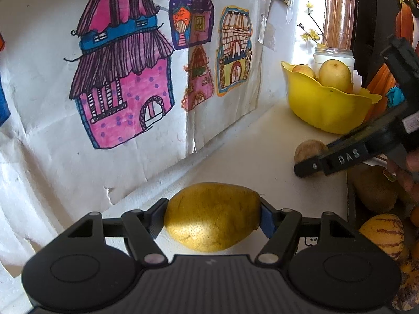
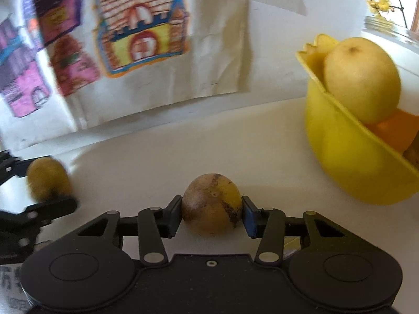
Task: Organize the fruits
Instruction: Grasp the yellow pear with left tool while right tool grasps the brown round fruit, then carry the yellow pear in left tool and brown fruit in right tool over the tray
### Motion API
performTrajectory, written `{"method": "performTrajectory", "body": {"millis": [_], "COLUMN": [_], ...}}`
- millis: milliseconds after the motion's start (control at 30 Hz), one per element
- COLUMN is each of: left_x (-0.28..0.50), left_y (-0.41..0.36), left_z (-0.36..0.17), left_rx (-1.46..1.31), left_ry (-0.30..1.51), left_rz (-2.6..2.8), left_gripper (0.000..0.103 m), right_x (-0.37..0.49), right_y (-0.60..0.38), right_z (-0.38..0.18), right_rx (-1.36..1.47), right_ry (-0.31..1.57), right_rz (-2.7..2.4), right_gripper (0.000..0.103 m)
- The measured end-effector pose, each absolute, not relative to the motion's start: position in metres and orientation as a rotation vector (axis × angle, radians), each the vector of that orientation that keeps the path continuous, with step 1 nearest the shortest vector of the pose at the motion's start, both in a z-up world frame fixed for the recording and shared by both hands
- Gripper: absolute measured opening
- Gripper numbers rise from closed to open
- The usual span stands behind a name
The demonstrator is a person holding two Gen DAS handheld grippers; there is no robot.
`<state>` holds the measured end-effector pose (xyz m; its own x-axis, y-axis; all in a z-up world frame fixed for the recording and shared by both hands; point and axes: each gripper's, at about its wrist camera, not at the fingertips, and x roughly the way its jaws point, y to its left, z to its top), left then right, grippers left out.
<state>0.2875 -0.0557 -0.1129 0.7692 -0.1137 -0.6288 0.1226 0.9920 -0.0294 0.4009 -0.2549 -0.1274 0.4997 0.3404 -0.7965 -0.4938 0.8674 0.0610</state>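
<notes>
On the white table (image 1: 235, 157), a big yellow pear (image 1: 213, 216) sits between the two fingers of the left gripper (image 1: 212, 216). Both pads press on its sides, so the left gripper is clamped on the pear and points down at a slant.

At about 3 o'clock from the pear, the right gripper (image 2: 212, 209) comes in low from the side, also tilted down. A small brown and yellow fruit (image 2: 212, 206) rests on the table between its fingers. The pads look like they touch the fruit on both sides (the one on the right is very close, and the picture is a bit blurry there).

At 1 o'clock from the pear stands a yellow bowl (image 1: 324, 104) with a wavy rim. Two round pale yellow fruits (image 1: 335, 74) lie inside it. Behind the bowl is a white jar (image 1: 334, 57) with thin twigs and little yellow flowers.

At 4 o'clock, at the table's edge, more fruit is piled up: a brown one (image 1: 374, 193) and a yellow one with purple stripes (image 1: 383, 235).

Bright drawings of houses (image 1: 123, 78) hang on the wall at 11 o'clock.
</notes>
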Motion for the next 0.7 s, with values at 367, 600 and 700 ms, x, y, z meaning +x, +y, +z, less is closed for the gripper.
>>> {"method": "performTrajectory", "body": {"millis": [367,600,700], "left_x": [0.291,0.284,0.277], "left_y": [-0.055,-0.055,-0.054], "left_z": [-0.113,-0.111,-0.109], "left_rx": [0.004,-0.002,0.0], "left_ry": [0.684,0.696,0.698], "left_rz": [-0.124,-0.12,-0.119], "left_gripper": [0.073,0.073,0.073], "right_x": [0.355,0.334,0.324], "right_y": [-0.238,-0.238,-0.238], "right_z": [-0.114,-0.098,-0.094], "right_rx": [-0.213,-0.218,-0.212], "right_ry": [0.892,0.874,0.868], "right_rz": [0.54,0.549,0.553], "right_gripper": [0.048,0.048,0.048]}}
